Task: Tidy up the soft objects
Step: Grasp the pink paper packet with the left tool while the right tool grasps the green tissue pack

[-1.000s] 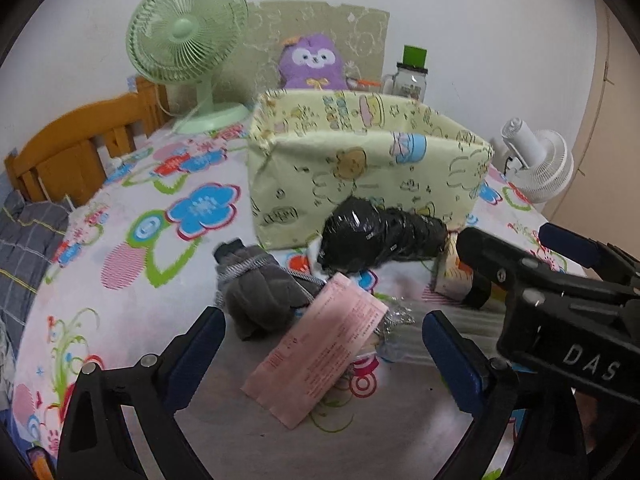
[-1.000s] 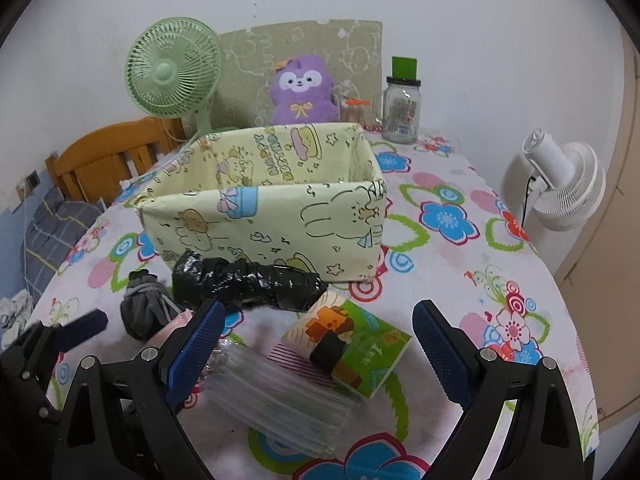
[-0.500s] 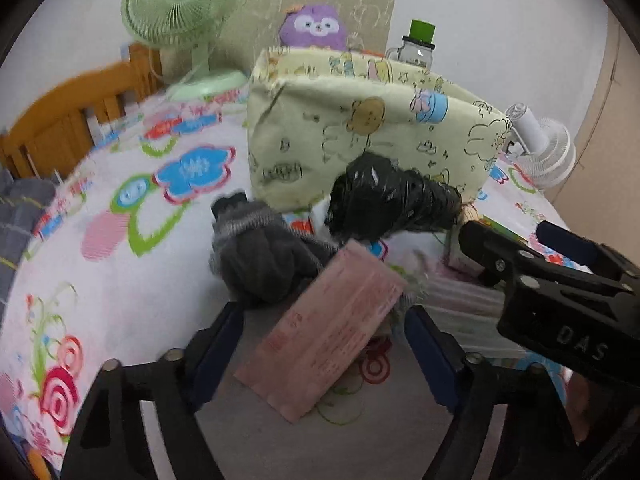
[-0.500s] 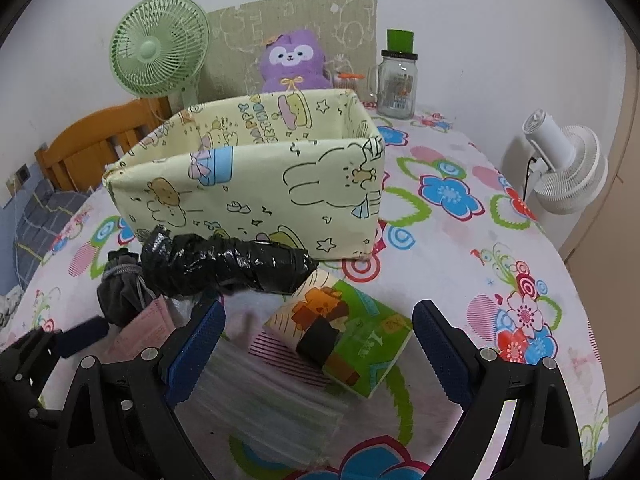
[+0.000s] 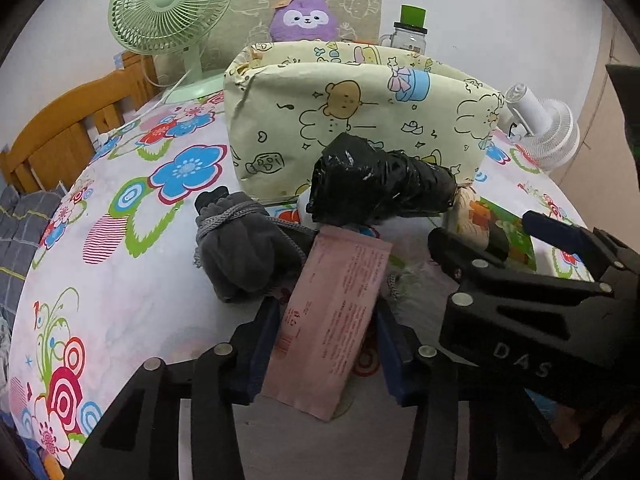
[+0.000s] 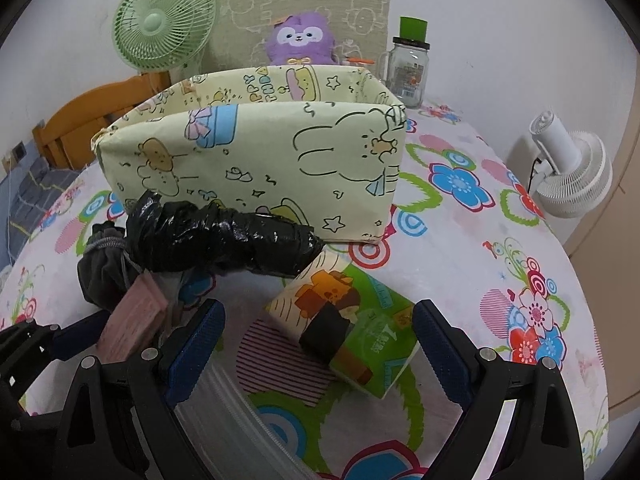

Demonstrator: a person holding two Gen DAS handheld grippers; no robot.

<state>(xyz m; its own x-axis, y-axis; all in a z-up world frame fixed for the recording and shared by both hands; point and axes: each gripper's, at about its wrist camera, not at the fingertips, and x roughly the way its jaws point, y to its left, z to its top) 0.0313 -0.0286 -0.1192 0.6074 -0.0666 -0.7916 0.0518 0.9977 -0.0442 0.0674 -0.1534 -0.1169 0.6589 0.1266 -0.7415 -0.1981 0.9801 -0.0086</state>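
Note:
My left gripper [image 5: 326, 334] is shut on a flat pink packet [image 5: 336, 320], its blue pads pressing both long edges; the packet also shows in the right wrist view [image 6: 134, 316]. A grey drawstring pouch [image 5: 244, 248] lies just left of it, and a black plastic-wrapped roll [image 5: 380, 184] lies behind, against the pale yellow cartoon fabric bin [image 5: 360, 120]. My right gripper [image 6: 318, 340] is open above a green tissue pack [image 6: 352, 324] and a clear zip bag [image 6: 240, 412].
A green desk fan [image 5: 168, 12], a purple plush [image 5: 304, 20] and a glass jar with a green lid [image 5: 410, 28] stand behind the bin. A white fan [image 6: 568, 172] sits at the right table edge. A wooden chair [image 5: 68, 128] is at the left.
My left gripper moved forward and closed on the pink packet; it was open before. My right gripper moved a little closer to the tissue pack and stayed open.

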